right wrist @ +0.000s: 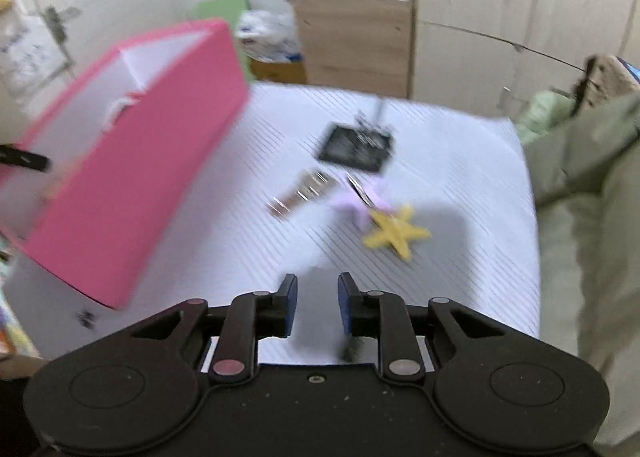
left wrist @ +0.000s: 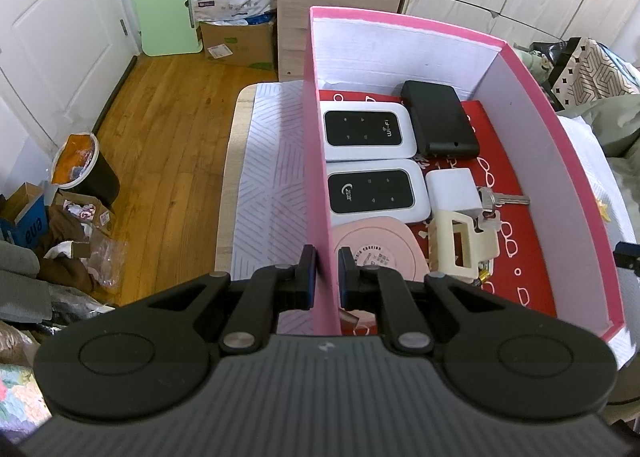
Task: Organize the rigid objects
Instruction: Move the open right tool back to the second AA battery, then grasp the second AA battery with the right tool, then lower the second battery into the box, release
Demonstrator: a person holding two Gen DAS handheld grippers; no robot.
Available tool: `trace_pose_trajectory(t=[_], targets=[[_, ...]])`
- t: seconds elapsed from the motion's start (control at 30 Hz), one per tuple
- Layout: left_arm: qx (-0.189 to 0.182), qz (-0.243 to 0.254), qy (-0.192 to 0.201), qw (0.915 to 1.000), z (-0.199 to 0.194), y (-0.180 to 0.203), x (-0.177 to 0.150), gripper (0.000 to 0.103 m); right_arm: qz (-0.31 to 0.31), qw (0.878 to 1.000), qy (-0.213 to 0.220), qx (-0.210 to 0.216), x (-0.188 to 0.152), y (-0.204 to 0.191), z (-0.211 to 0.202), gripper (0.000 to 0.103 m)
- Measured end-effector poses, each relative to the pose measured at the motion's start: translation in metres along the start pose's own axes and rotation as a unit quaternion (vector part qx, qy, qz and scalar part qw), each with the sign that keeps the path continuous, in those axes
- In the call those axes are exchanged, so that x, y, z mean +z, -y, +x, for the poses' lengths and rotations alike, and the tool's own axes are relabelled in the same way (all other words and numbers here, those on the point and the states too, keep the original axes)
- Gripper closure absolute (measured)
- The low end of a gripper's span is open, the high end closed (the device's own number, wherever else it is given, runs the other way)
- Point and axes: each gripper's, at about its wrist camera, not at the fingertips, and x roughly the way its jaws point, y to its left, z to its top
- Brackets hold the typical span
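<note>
Pink box (left wrist: 316,161) is sitting on the striped cloth (left wrist: 268,177), its wall being pinched by the left gripper (left wrist: 326,273). Right gripper (right wrist: 317,303) is hovering slightly parted, empty, over the cloth near a yellow star (right wrist: 394,235), a purple star (right wrist: 360,203) and a black card (right wrist: 354,149).

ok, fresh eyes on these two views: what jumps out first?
The pink box dominates: the left hand-held gripper is clamped on its near wall, with two white routers, a black case and a cream hair claw packed inside. Outside on the striped cloth, ahead of the empty right hand-held gripper, lies a yellow star.
</note>
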Motion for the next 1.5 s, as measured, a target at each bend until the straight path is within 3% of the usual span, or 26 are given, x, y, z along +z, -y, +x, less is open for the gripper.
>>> trace_pose_trajectory(t=[0.23, 0.3, 0.33, 0.67, 0.83, 1.0, 1.13, 1.27, 1.5], targets=[[0.001, 0.0, -0.001, 1.0, 0.0, -0.001, 0.0, 0.093, 0.013, 0.999, -0.011, -0.031, -0.015, 0.012, 0.019, 0.074], [0.0, -0.001, -0.001, 1.0, 0.0, -0.001, 0.0, 0.093, -0.001, 0.999, -0.006, -0.032, -0.02, 0.011, 0.019, 0.086], [-0.002, -0.003, -0.001, 1.0, 0.0, -0.002, 0.0, 0.093, -0.015, 0.999, -0.001, -0.028, -0.021, 0.009, 0.019, 0.091], [-0.002, -0.003, -0.001, 1.0, 0.0, -0.003, -0.001, 0.093, -0.045, 0.998, 0.042, 0.004, -0.007, -0.017, -0.004, 0.091], [-0.001, 0.0, 0.0, 1.0, 0.0, -0.003, -0.001, 0.093, -0.077, 0.992, 0.089, 0.05, 0.015, -0.045, -0.033, 0.091], [0.001, 0.007, 0.0, 1.0, 0.001, -0.001, -0.002, 0.093, -0.131, 0.973, 0.142, 0.129, 0.047, -0.086, -0.061, 0.091], [0.002, 0.017, -0.002, 0.9999, 0.002, 0.002, -0.002, 0.093, -0.184, 0.959, 0.152, 0.153, 0.069, -0.123, -0.058, 0.091], [0.006, 0.032, -0.008, 0.9994, 0.002, 0.004, 0.0, 0.093, -0.23, 0.955, 0.134, 0.134, 0.091, -0.153, -0.03, 0.091], [0.009, 0.051, -0.012, 0.9986, 0.003, 0.008, 0.001, 0.093, -0.302, 0.946, 0.105, 0.051, 0.104, -0.185, 0.02, 0.091]])
